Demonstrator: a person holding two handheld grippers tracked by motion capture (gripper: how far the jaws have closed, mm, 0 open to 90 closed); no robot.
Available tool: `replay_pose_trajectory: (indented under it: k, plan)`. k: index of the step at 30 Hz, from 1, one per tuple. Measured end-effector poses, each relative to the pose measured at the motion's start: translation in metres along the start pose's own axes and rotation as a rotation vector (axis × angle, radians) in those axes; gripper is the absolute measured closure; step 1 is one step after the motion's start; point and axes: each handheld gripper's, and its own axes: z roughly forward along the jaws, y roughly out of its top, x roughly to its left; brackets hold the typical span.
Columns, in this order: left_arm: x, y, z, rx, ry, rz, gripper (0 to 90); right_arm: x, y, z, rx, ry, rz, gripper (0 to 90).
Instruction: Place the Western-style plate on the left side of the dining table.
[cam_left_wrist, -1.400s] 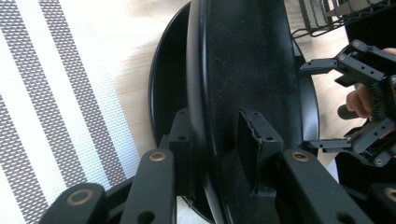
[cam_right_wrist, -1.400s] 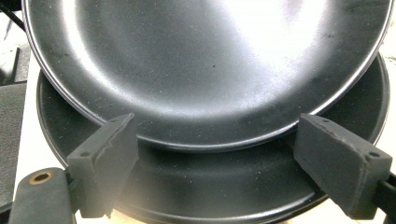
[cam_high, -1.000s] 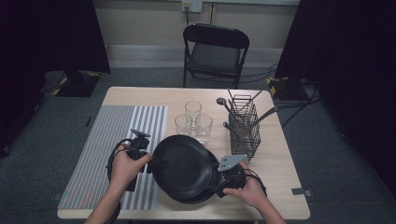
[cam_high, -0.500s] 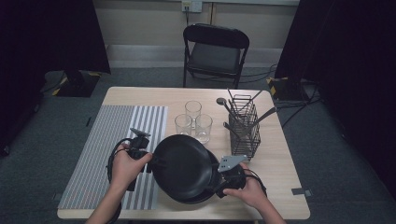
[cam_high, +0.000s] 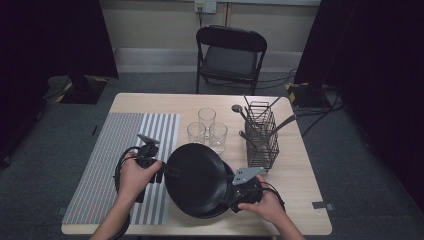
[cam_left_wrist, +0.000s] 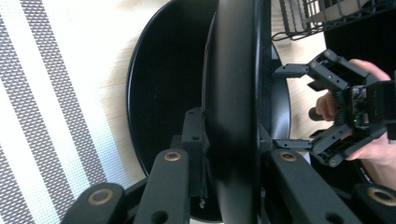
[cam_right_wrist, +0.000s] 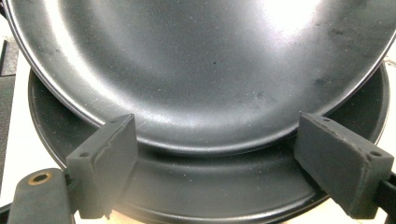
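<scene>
- Jaws of the left gripper (cam_high: 166, 171) have just been closing, and the left rim of the top plate (cam_high: 196, 176) is between them. In the left gripper view the plate (cam_left_wrist: 233, 93) runs edge-on up the middle, with a jaw against each face, so the grip looks made.
- Jaws of the right gripper (cam_high: 233, 193) stand wide apart and hold nothing. In the right gripper view the near-right rim of the top plate (cam_right_wrist: 210, 70) dips between the two pads (cam_right_wrist: 105, 163), with a gap on both sides.
- Top plate: it sits at the near middle of the table (cam_high: 300, 200), tilted, with its left side up in the left gripper. Its right side hangs low over the bottom plate (cam_right_wrist: 210, 196); whether the two touch there cannot be told.
- Bottom plate (cam_high: 223, 207): it lies flat on the table, showing as a crescent at the near right.
- Key relation: the top plate's rim lies straight ahead of the right jaws and already between them, while the bottom plate's rim is just under them. The right hand is the nearer one to the bottom plate, so it likely pins it or steadies the lift.
- Risk: the glasses (cam_high: 206, 131) and the wire rack (cam_high: 261, 135) stand just beyond the plates, close to a swinging rim.
- Striped mat (cam_high: 125, 150): it lies to the left, beside the left hand.
</scene>
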Motion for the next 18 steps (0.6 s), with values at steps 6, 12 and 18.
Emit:
replay_pose_trajectory:
  k: [6, 12, 18]
  plan:
    - [-0.004, 0.003, -0.002, 0.0, -0.001, -0.001, 77.4, 0.001, -0.001, 0.0, -0.004, -0.008, -0.004, 12.6]
    - [-0.017, 0.007, -0.003, -0.003, 0.034, 0.032, 78.1, 0.0, -0.001, -0.004, -0.019, -0.006, 0.021, 14.3]
    - [-0.036, 0.015, -0.004, 0.024, 0.083, 0.078, 78.4, 0.002, -0.003, -0.01, -0.014, 0.001, 0.004, 14.4]
